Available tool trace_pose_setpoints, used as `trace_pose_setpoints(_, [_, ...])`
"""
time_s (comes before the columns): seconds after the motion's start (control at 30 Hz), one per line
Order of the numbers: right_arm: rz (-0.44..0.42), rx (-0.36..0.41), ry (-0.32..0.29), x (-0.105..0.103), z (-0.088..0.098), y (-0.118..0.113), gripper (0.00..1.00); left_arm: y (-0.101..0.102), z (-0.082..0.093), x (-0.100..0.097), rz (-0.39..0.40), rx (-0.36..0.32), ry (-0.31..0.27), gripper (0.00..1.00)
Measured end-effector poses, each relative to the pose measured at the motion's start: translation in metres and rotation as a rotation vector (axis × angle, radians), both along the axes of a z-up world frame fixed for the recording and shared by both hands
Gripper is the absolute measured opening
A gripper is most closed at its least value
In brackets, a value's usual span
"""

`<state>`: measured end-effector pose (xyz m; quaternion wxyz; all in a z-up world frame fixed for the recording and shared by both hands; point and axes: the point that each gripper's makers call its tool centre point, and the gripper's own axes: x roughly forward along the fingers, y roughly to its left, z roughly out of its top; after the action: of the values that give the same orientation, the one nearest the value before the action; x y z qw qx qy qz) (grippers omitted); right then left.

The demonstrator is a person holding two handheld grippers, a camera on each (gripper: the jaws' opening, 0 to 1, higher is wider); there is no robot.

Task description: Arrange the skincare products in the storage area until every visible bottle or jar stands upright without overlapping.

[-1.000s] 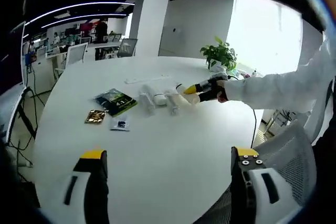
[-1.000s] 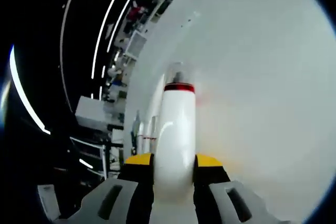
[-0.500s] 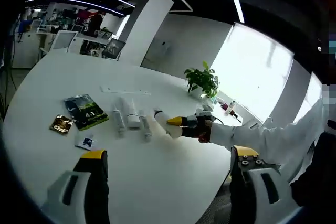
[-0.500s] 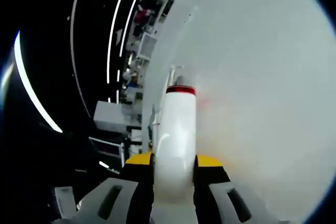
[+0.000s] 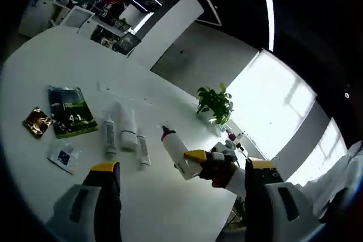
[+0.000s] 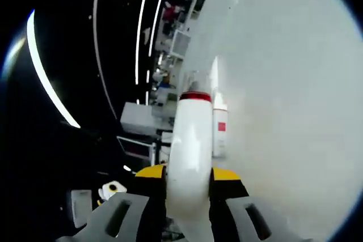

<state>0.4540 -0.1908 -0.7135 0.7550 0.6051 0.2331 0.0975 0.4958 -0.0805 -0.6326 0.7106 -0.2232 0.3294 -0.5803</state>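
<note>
A white bottle (image 5: 174,152) with a red band under its clear cap is tilted above the white table (image 5: 51,60), and my right gripper (image 5: 195,160) is shut on its lower body. In the right gripper view the same bottle (image 6: 190,145) stands between the yellow-tipped jaws of my right gripper (image 6: 188,175). A white tube with a red label (image 6: 220,128) lies on the table just beyond it. Three white tubes (image 5: 126,131) lie flat side by side left of the bottle. My left gripper (image 5: 183,165) is open, low and near, holding nothing.
A green packet (image 5: 69,118), a gold packet (image 5: 35,122) and a small sachet (image 5: 62,154) lie left of the tubes. A potted plant (image 5: 214,103) and small bottles (image 5: 232,137) stand at the table's far right edge. A person's white sleeve (image 5: 334,179) is at the right.
The left view has swung and tilted. The right gripper has brought the held bottle nearer and tipped it more upright. A red-labelled tube has come into the right view.
</note>
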Motion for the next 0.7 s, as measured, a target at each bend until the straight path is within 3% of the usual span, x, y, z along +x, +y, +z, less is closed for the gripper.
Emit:
trace_pose_setpoints(0.23, [0.063, 0.019, -0.073, -0.008, 0.029, 0.028, 0.2, -0.026, 0.012, -0.009, -0.016, -0.086, 0.11, 0.79])
trace_pose_setpoints(0.7, [0.161, 0.061, -0.17, -0.027, 0.066, 0.079, 0.2, -0.055, 0.006, -0.024, -0.019, -0.128, 0.223, 0.76])
